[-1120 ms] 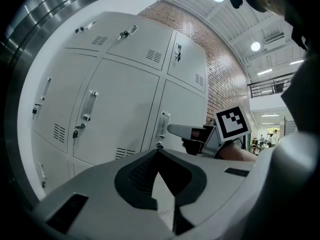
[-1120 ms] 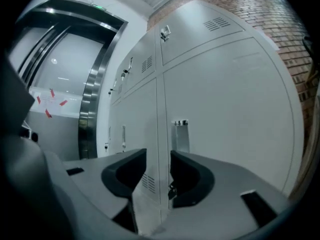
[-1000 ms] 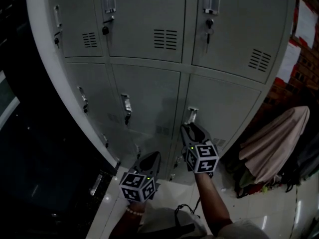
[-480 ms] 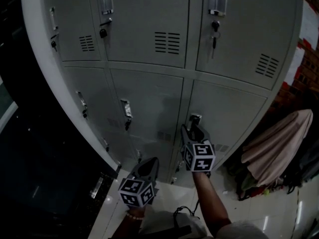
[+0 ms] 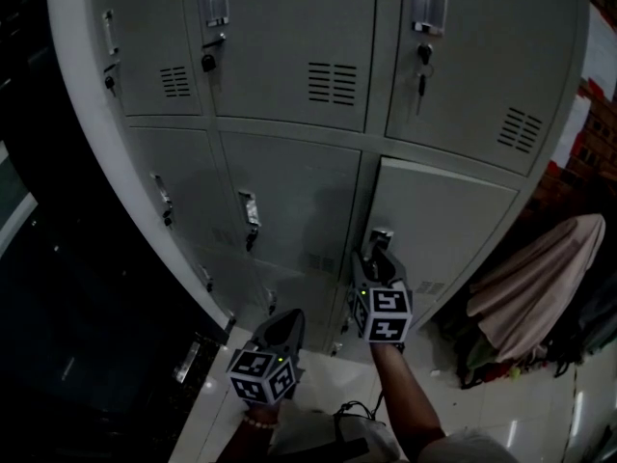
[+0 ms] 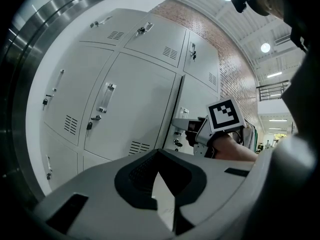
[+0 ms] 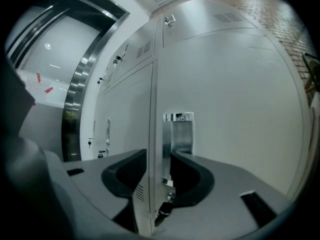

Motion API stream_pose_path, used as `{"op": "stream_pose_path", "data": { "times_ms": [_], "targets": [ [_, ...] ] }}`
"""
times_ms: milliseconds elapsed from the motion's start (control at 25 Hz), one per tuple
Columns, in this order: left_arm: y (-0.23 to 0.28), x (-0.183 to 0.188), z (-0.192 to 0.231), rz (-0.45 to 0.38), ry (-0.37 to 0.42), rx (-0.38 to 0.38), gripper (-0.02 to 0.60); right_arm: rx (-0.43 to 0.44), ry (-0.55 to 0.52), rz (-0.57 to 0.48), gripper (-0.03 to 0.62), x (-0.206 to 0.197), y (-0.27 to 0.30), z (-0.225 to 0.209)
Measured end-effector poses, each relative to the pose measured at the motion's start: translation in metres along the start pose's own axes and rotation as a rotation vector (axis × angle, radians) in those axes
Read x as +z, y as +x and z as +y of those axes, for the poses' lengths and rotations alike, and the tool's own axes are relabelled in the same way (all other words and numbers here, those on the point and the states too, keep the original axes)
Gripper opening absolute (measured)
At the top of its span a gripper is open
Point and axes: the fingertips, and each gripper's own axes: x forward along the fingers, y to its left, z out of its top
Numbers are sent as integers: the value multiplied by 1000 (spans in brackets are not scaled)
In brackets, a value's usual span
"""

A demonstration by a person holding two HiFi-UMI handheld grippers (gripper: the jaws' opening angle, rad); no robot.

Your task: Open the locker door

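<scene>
The grey locker door (image 5: 443,220) is the right one in the middle row. Its chrome handle (image 5: 380,236) sits at its left edge, which stands slightly out from the frame. My right gripper (image 5: 378,257) is shut on that edge at the handle. In the right gripper view the jaws of the right gripper (image 7: 159,169) straddle the door edge, just below the handle (image 7: 181,131). My left gripper (image 5: 289,318) hangs lower left, shut and empty, apart from the lockers. The left gripper (image 6: 161,176) points at the lockers, with the right gripper (image 6: 182,125) at the door ahead.
Neighbouring lockers (image 5: 289,201) carry handles, vents and hanging keys. A cloth-draped heap (image 5: 530,268) stands at the right by a brick wall (image 5: 590,152). A dark glass panel with a metal frame (image 5: 58,307) lies left. Pale floor tiles (image 5: 521,418) are below.
My right gripper has gone from open in front of the handle to shut on the door edge. The door's left edge has come slightly out. The left gripper has barely moved.
</scene>
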Motion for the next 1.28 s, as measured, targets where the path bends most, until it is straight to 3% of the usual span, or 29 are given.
{"op": "stream_pose_path", "data": {
  "times_ms": [880,1280],
  "targets": [
    [-50,-19,-51,22,16,-51,-8,-32,-9,-25,121,-7,-98,17],
    [-81,-35,-96,48,40,-98,-8,-73,-5,-21,160,-12,-146,8]
  ]
}}
